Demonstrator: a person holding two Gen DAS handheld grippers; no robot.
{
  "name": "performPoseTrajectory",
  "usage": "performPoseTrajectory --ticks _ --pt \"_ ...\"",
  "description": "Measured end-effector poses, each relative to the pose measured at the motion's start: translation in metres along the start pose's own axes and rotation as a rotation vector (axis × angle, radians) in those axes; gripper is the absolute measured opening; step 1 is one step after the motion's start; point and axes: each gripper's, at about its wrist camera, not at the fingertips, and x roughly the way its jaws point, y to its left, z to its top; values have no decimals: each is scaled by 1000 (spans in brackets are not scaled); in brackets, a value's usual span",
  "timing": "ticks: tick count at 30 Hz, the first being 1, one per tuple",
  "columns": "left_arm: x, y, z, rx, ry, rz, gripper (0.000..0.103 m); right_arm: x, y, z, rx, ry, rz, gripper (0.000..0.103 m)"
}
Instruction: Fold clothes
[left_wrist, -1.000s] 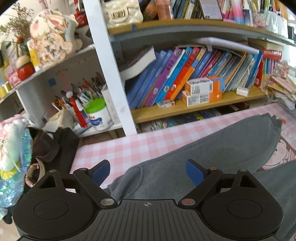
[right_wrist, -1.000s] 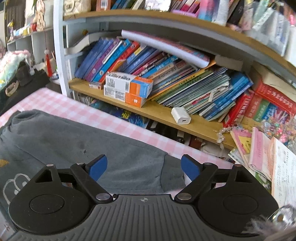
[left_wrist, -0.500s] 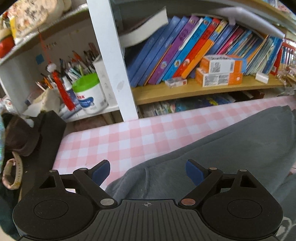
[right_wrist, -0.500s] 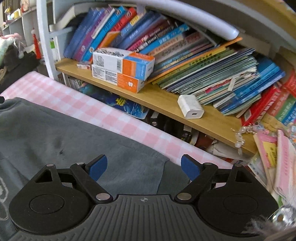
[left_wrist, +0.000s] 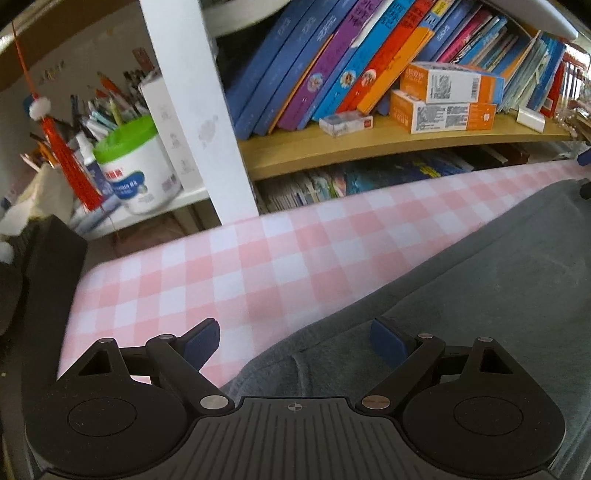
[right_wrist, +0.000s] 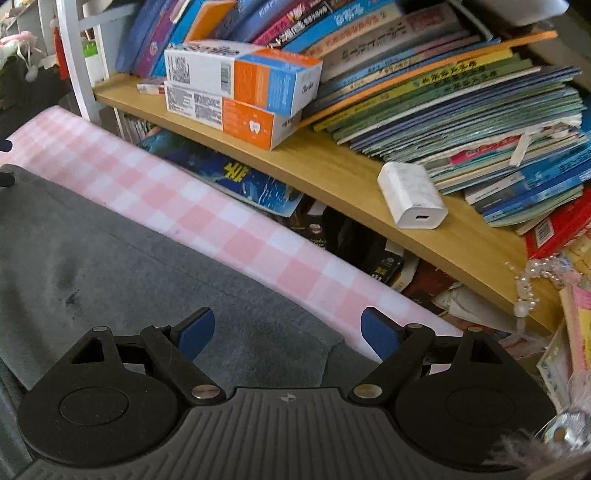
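Observation:
A grey garment lies flat on a table with a pink and white checked cloth. In the left wrist view its far left corner, a thick hem, sits just ahead of my left gripper, which is open low over it with nothing held. In the right wrist view the same grey garment ends in a corner between the blue pads of my right gripper, also open and empty. The tip of the other gripper shows at each view's edge.
A bookshelf stands right behind the table: leaning books, orange and white boxes, a white charger. A white upright post, a green-lidded tub and pen holders are at the left. Loose papers and beads crowd the right.
Both grippers have dropped and moved forward toward the garment's far edge; the shelf looms larger and the cloth corners now lie between the open fingers.

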Motion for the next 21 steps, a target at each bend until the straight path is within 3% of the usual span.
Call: performPoseTrajectory --ticks 7,16,19,21 --pt "14 9 -3 -30 29 -59 91 20 -5 -2 -1 43 30 75" --pt "19 17 -7 -79 33 -125 90 23 -8 -5 4 47 50 73" --pt "17 15 -6 -70 28 -137 84 21 -9 -6 4 48 50 70" --pt "15 14 -6 -63 26 -146 74 20 -9 -6 4 48 50 64"
